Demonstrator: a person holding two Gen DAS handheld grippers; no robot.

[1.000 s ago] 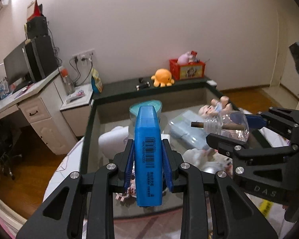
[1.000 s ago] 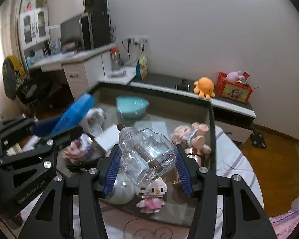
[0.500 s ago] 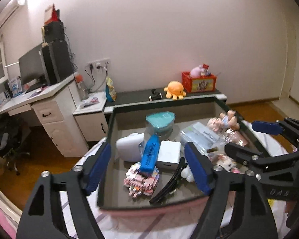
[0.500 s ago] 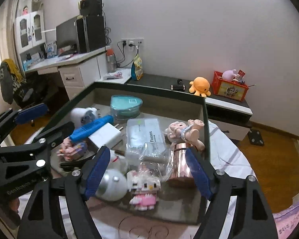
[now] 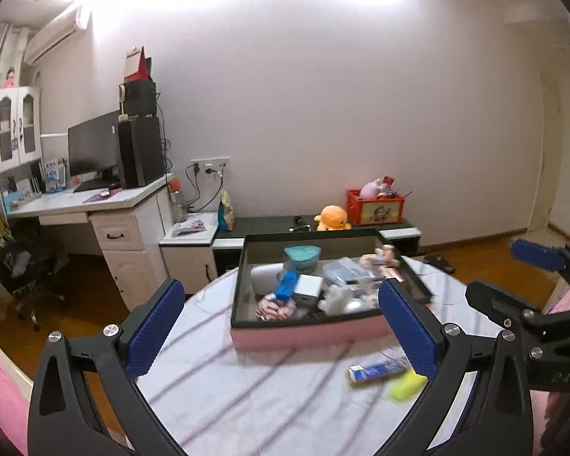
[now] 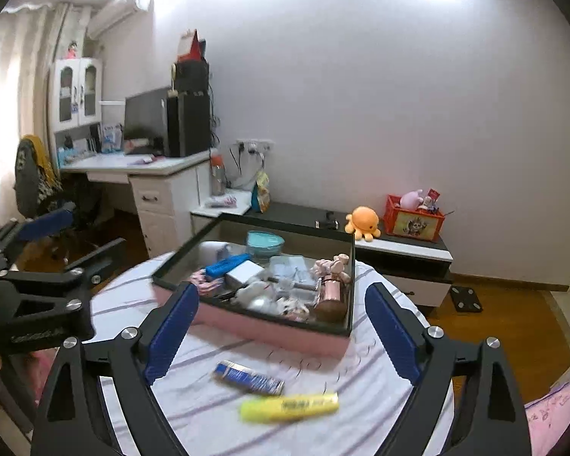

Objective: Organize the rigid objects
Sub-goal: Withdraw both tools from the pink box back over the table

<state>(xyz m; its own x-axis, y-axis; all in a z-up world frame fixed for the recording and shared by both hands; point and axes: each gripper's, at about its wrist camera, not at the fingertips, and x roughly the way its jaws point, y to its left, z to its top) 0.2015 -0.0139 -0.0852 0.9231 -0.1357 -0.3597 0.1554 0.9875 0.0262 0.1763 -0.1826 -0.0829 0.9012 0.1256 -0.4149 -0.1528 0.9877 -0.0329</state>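
1. The left gripper (image 5: pixel 281 326) has nothing between its blue ribbed pads; its jaws are opening wide over the table (image 5: pixel 247 391); the right gripper (image 6: pixel 283 328) is likewise empty, its jaws opening as well; neither touches any object.

2. The task's things are mostly gathered in the tray (image 5: pixel 307 332), a shallow rectangular box with a pink outer wall and a dark rim, standing near the far side of the round table; this looks like the collecting place, so rigid items sit there together rather than scattered.

3. Inside it lie a blue bar (image 6: pixel 226 266) of hard plastic, resting tilted on its neighbours; a white cube-shaped charger (image 6: pixel 245 271) just beside it; a teal lidded bowl (image 6: pixel 265 242) at the back; a copper-coloured metallic cup (image 6: pixel 330 290) near the right wall; other small pieces are too blurred to name.

4. Two things remain outside the tray, on the near part of the table: a yellow highlighter (image 6: pixel 289 404), long and smooth, and a blue-and-white flat packet (image 6: pixel 249 378) just beside it, lying between the tray and the grippers; in my judgement these are the next to be picked up.

5. The table wears a white cloth with purple stripes (image 6: pixel 209 406); soft and likely to wrinkle under a sliding pad, so a clean pinch from above seems wiser.
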